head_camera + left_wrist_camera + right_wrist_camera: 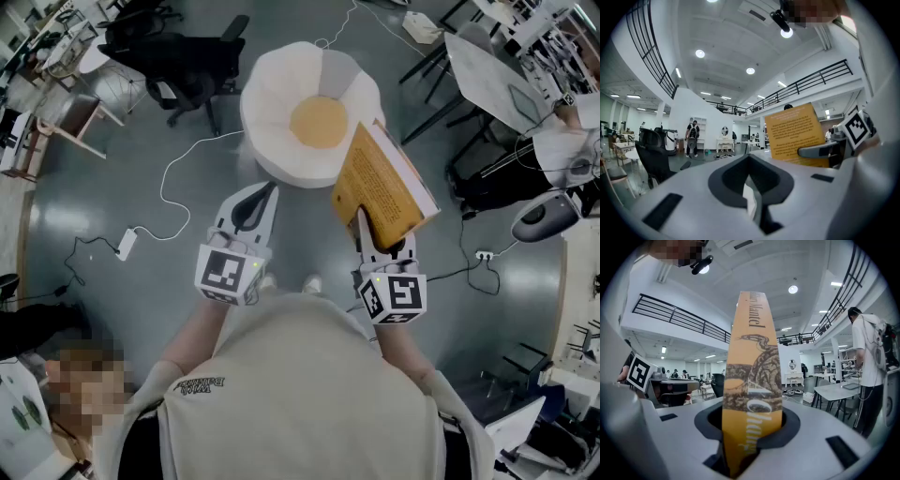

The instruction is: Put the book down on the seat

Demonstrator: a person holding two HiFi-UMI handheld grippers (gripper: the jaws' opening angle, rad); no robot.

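While the book (382,183) is gripped by the right gripper (382,240), it is kept in the air and is not laid on the seat (281,112). In the head view the book is seen tilted, with its far corner over the right edge of the seat and the rest of it over the grey floor (112,187). The seat is round and white, and a yellow cushion (319,122) is set in its middle.

In the right gripper view the jaws are seen pressed on both covers of the book (752,380), near its lower end, so that the spine is turned to the camera. On the orange spine the word "Mantel" can be read at the top. Lower down, over a brown drawing, the pale letters "Chang" can be made out, and the rest is hidden inside the right gripper (750,446).

In the left gripper view the back cover of the book (794,133) is shown with several lines of dark print, which are too small to be read. The jaws of the left gripper (751,197) are closed together and nothing is held between them. In the head view the left gripper (253,202) is seen near the seat, just beside its front edge.

A black-and-white square marker is carried on the cube of each gripper (394,295).
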